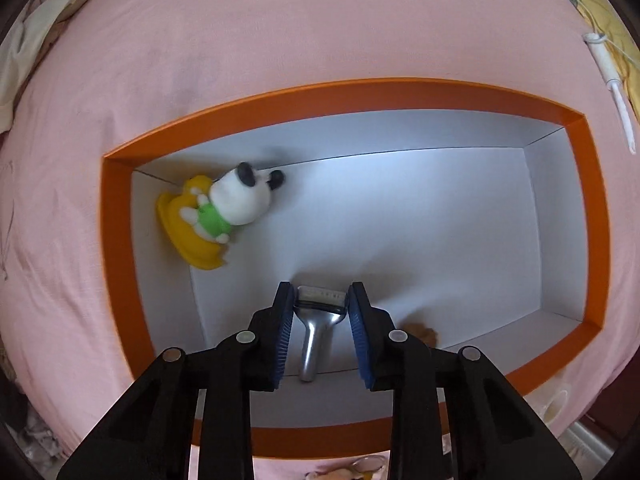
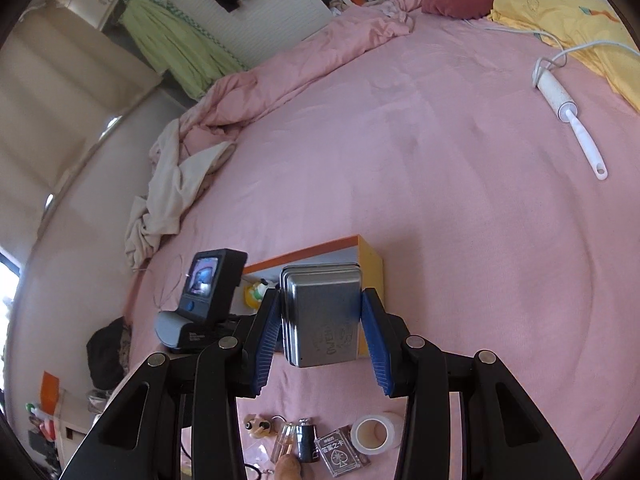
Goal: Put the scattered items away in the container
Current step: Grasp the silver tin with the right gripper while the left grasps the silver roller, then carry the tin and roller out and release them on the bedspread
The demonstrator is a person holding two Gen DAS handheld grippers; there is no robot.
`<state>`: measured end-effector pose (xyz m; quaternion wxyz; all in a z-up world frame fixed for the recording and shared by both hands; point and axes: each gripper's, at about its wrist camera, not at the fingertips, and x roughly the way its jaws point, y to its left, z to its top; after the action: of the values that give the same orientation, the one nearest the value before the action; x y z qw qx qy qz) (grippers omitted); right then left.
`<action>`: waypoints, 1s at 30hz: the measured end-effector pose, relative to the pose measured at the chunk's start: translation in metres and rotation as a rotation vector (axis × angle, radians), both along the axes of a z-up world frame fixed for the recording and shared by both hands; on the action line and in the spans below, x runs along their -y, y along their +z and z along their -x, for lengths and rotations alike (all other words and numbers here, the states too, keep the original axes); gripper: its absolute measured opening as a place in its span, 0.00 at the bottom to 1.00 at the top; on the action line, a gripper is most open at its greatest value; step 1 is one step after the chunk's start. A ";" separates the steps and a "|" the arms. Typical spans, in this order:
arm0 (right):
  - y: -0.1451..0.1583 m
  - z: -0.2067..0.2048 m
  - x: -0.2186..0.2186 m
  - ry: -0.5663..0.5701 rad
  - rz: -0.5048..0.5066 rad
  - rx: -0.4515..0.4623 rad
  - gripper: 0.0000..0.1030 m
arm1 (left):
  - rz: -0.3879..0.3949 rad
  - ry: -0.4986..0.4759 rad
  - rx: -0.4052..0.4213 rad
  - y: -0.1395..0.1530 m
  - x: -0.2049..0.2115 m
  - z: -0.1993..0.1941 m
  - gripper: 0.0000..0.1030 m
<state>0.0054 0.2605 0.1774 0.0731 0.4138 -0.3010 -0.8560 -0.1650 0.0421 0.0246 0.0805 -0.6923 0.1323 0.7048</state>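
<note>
An orange box [image 1: 360,94] with a white inside lies on the pink bed, and my left gripper [image 1: 320,292] points down into it. A silver razor [image 1: 316,336] sits between its blue pads [image 1: 285,332], which touch both ends of the razor's head. A white dog toy on a yellow base [image 1: 224,208] lies in the box's left corner, and something small and brown [image 1: 420,332] lies by the near wall. In the right wrist view my right gripper [image 2: 322,294] is shut on a grey metal tin [image 2: 320,320], held above the bed in front of the box [image 2: 304,254].
Near the bed's front edge lie a tape roll [image 2: 374,432], a card pack [image 2: 340,452], small bottles [image 2: 306,438] and a plush keychain [image 2: 256,424]. A white lint roller [image 2: 568,116] lies far right. Crumpled bedding [image 2: 172,188] lies to the left, pillows [image 2: 560,16] at the back.
</note>
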 end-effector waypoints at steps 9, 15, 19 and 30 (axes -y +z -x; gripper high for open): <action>0.002 -0.002 0.005 0.012 -0.010 -0.003 0.39 | -0.203 0.036 -0.167 0.081 0.021 -0.015 0.28; 0.008 -0.010 0.022 0.039 -0.030 0.001 0.39 | -0.319 0.093 -0.365 0.160 0.039 -0.073 0.28; -0.006 -0.021 0.046 0.077 -0.031 0.047 0.39 | -0.418 0.219 -0.357 0.138 0.056 -0.120 0.29; -0.086 -0.059 0.105 0.147 -0.048 0.224 0.39 | -0.456 0.377 -0.241 0.054 0.075 -0.192 0.29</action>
<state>0.0647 0.1557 0.0918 0.0914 0.5294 -0.2556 -0.8038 0.0274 -0.0332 0.0783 0.0855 -0.5802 -0.1510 0.7958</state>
